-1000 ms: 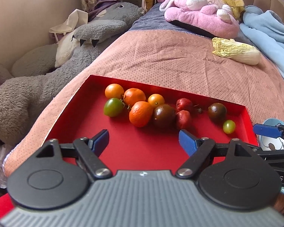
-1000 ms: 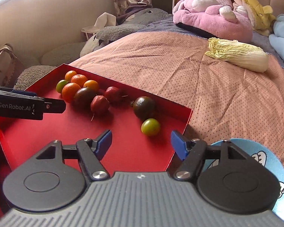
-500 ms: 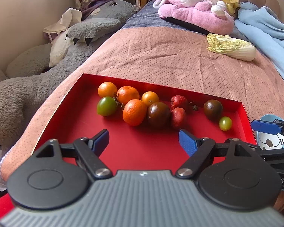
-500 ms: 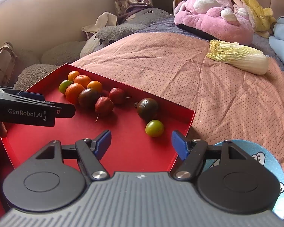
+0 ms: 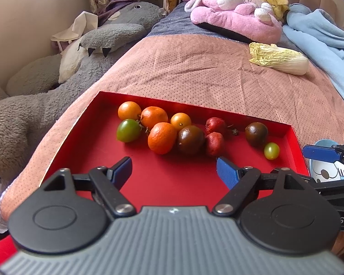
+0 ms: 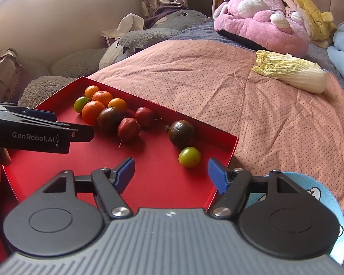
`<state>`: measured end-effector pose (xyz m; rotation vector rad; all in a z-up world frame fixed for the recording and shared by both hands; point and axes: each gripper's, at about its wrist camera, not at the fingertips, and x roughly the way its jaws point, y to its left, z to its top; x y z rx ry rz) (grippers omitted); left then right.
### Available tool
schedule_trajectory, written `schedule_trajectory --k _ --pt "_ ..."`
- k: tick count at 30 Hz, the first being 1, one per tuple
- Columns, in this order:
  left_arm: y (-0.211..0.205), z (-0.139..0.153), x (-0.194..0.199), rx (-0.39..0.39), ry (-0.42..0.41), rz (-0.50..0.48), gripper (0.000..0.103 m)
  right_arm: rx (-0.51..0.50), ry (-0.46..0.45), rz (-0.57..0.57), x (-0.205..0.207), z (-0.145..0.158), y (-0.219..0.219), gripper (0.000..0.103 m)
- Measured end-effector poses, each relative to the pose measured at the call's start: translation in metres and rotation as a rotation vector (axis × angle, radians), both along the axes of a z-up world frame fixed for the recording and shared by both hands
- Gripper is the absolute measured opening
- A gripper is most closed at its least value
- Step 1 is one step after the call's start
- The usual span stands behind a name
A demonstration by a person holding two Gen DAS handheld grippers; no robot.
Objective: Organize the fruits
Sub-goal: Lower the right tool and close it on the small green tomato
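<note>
Smooth round fruits (image 5: 161, 137) lie in a matte red tray (image 5: 84, 137); both grippers' jaws stand apart, empty.

1. "GenRobot.AI" stands in white letters on the black side of the left hand-held gripper (image 6: 45, 123), seen in the right wrist view at the left edge, above the red tray (image 6: 149, 183).
2. In the left wrist view a single pale character, perhaps an "S", shows at the right edge on the black body of the right hand-held gripper (image 5: 321, 153); the rest is cut off.
3. No other readable text appears.
</note>
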<state>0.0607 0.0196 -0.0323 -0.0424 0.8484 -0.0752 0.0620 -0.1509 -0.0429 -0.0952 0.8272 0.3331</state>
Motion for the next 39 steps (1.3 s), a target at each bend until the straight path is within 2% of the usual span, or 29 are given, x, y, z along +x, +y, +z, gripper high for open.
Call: schedule_trajectory --k 22,24,29,39 --pt "-0.005 -0.006 0.007 0.022 0.019 0.003 0.083 -0.008 -0.016 -0.004 0.017 -0.009 -0.004 0.074" --pt "-0.005 -0.007 0.008 0.024 0.022 0.003 0.083 -0.016 -0.013 0.001 0.021 -0.012 -0.003 0.068" --pt "-0.007 -0.009 0.009 0.029 0.027 0.002 0.083 -0.028 0.004 0.004 0.031 -0.021 -0.002 0.062" --pt "-0.008 -0.012 0.011 0.03 0.034 0.003 0.083 -0.055 0.033 0.006 0.044 -0.036 -0.001 0.054"
